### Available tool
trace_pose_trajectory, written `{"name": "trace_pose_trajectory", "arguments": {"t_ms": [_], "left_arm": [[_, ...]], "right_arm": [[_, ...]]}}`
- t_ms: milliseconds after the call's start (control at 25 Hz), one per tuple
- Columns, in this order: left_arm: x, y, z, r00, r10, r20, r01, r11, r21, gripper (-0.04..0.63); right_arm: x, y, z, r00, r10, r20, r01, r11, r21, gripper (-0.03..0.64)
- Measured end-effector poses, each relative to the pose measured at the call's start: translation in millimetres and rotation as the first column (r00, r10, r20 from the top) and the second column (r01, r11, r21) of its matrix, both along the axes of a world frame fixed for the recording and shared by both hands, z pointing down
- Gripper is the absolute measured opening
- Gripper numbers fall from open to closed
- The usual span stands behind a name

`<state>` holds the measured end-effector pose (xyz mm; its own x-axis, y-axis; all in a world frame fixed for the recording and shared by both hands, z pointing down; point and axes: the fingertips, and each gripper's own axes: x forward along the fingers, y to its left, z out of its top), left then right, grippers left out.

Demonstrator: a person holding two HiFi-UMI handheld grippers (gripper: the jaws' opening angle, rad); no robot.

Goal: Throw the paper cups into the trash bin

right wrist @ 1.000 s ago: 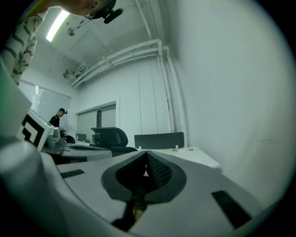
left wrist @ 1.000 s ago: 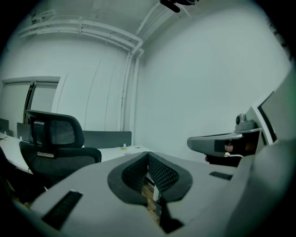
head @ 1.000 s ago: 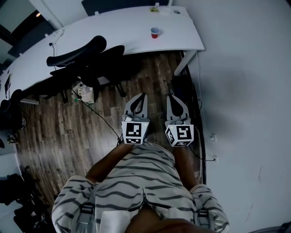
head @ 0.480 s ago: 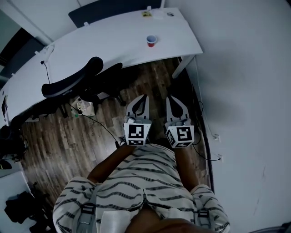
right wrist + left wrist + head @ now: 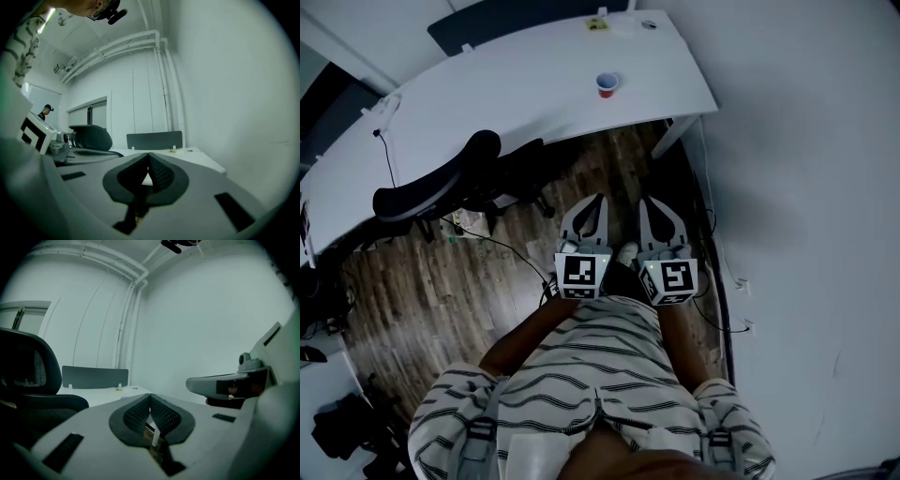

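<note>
Red paper cup (image 5: 607,84), one, on desk (image 5: 516,86); left tool (image 5: 597,198), right tool (image 5: 646,200) closed.

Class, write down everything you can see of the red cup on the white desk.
The cup is small and red with a pale inside; it is too far off to tell its material. It stands upright, mouth up, on the white desk, towards the desk's right end. Only the desk touches it.

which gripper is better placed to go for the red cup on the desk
Left, marginally. The red cup stands on the white desk almost straight ahead of the left gripper; the right gripper sits further toward the wall. Both have jaws shut and empty, and both are far from it.
</note>
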<state>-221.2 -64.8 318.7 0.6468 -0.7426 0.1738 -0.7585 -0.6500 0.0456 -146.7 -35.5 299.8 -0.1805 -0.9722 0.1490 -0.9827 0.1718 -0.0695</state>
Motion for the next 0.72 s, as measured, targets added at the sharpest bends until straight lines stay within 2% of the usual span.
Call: {"name": "trace_pose_trajectory", "arguments": {"t_ms": [360,480,720], "left_arm": [[45,-43,-1,0.999,-0.035,0.004,0.035,0.999,0.002,0.025],[60,-52,-3,0.999,-0.037,0.028,0.037,0.999,0.013,0.023],[76,-71,0,0.997,-0.068,0.036,0.068,0.998,-0.016,0.023]], "right_arm": [[44,-45,1,0.999,-0.054,0.006,0.054,0.999,0.008,0.009],[58,-58,2,0.998,-0.067,0.021,0.067,0.998,0.006,0.009],[77,-73,1,0.995,-0.090,0.037,0.090,0.996,0.018,0.009]]}}
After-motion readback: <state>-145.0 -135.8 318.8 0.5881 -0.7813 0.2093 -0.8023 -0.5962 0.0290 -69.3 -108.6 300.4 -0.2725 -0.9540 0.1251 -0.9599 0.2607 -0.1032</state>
